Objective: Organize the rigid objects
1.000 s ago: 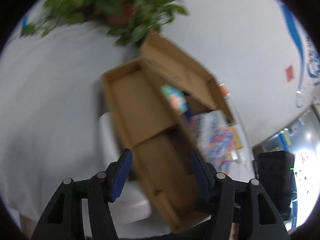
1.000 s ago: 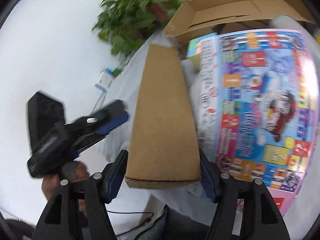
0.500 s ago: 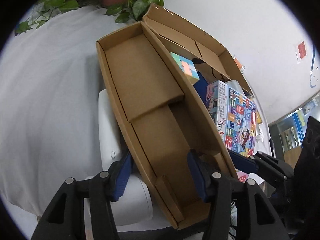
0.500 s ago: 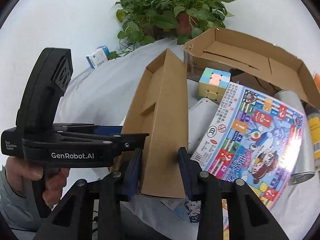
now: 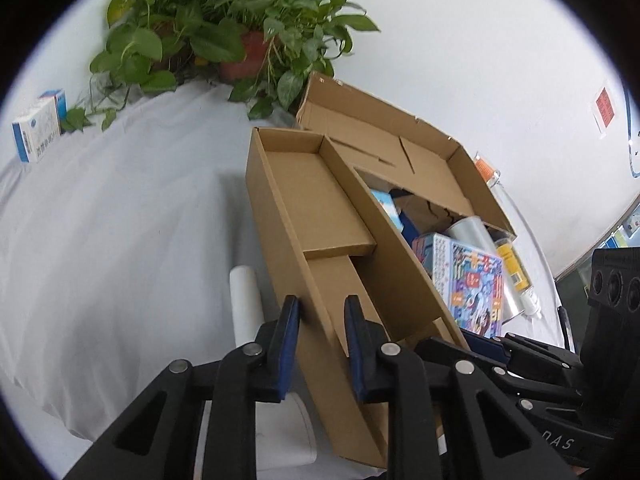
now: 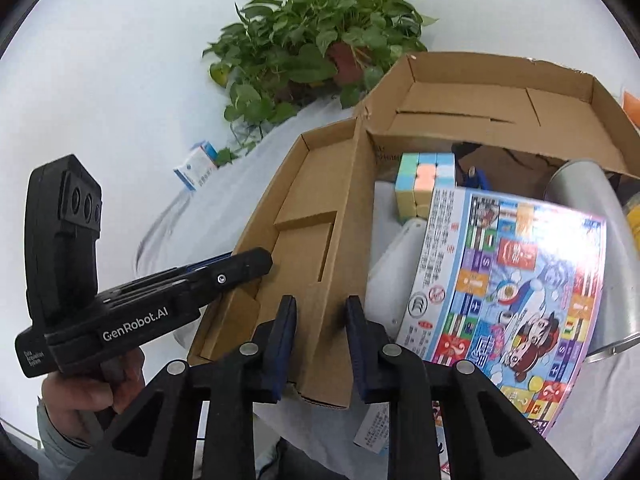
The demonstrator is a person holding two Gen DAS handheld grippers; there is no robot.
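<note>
Clamping down now on the near end of the long cardboard tray (image 5: 320, 216): the left gripper (image 5: 320, 320) has just been closing and its blue pads pinch the tray's left wall, while the right gripper (image 6: 318, 320) has likewise just been closing and bites the right wall, cardboard squeezed between both pairs of pads. One tray, plain brown, narrow, open-topped, with a raised cardboard step inside and bare otherwise. It tilts across the white-draped bench (image 5: 120, 220), its far end pointing at the plant. Under its near left edge lies one white, rounded object (image 5: 246, 304); what it is, I can't make out. Just to the right, touching the tray's wall, sits one larger open cardboard box (image 6: 472, 92) with flaps up. Inside that: one pastel puzzle cube (image 6: 424, 184), one bright game box (image 6: 516, 280) leaning over a silvery cylinder (image 6: 596, 208). In the right wrist view a hand (image 6: 84, 392) grips the left tool's handle. Farther back, one small blue-and-white carton (image 5: 38, 128) stands alone, and one leafy potted plant (image 5: 224, 40) sits against the white wall.
</note>
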